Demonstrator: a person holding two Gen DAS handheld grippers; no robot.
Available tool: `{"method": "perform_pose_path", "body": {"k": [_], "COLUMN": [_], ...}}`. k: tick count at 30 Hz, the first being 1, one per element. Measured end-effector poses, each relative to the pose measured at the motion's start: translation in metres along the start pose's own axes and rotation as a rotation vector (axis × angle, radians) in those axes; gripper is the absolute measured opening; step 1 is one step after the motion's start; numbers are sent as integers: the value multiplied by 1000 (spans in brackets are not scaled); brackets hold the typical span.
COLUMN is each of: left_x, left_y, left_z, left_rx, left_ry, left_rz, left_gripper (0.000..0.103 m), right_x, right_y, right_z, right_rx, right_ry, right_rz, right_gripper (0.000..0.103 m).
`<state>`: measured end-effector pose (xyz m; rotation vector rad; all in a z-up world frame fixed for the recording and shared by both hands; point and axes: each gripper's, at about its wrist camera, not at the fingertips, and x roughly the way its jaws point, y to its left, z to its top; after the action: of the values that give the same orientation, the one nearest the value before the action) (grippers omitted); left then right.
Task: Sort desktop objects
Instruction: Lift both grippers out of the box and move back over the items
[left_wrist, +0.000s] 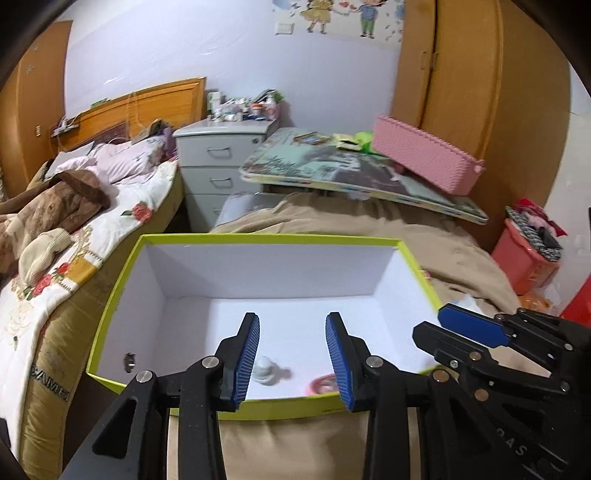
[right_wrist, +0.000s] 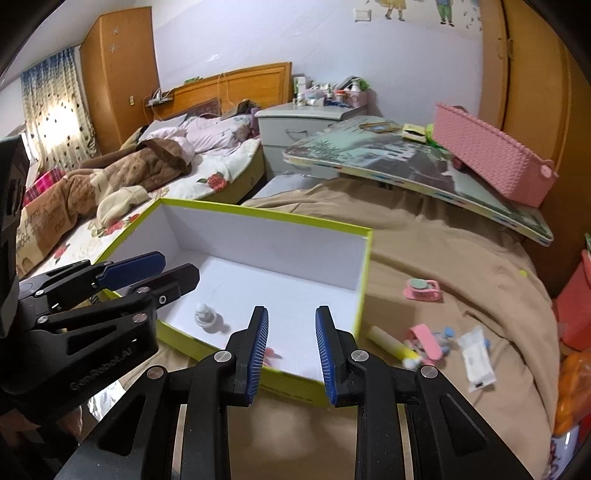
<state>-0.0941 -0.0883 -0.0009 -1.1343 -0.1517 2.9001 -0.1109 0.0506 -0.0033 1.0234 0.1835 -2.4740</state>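
White bottle (left_wrist: 264, 370) in box (left_wrist: 122, 280) under left gripper (left_wrist: 292, 360); both grippers agape, empty.

We see a box (right_wrist: 364, 269) that looks like cardboard, matt white inside with a smooth lime-green rim. It rests on soft tan cloth (right_wrist: 424, 236), creased and matt. The left gripper (left_wrist: 291, 354) and right gripper (right_wrist: 291, 350) look like matt black plastic with ribbed blue pads (left_wrist: 246, 360) and shiny metal pivot pins (right_wrist: 358, 355). The pink basket (right_wrist: 491, 155) is knobbly plastic; the wardrobe (left_wrist: 480, 85) is smooth varnished wood.
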Motion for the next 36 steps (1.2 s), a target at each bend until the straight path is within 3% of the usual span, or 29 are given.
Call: {"method": "perform_pose_path", "body": {"k": [14,36], "left_x": [-10,-13], "left_y": [-46,-123], "left_z": [-7,-27], "left_rx": [70,230], "left_ry": [-16,-26], "left_rz": [-80,-216], "left_gripper": [38,38], "right_x": [-39,-65], "right_y": [-37,-102], "right_z": [-26,-74], "right_rx": [60,160], "right_ry": [-45,-33], "right_rz": [-66,-174], "right_gripper": [27,27]}}
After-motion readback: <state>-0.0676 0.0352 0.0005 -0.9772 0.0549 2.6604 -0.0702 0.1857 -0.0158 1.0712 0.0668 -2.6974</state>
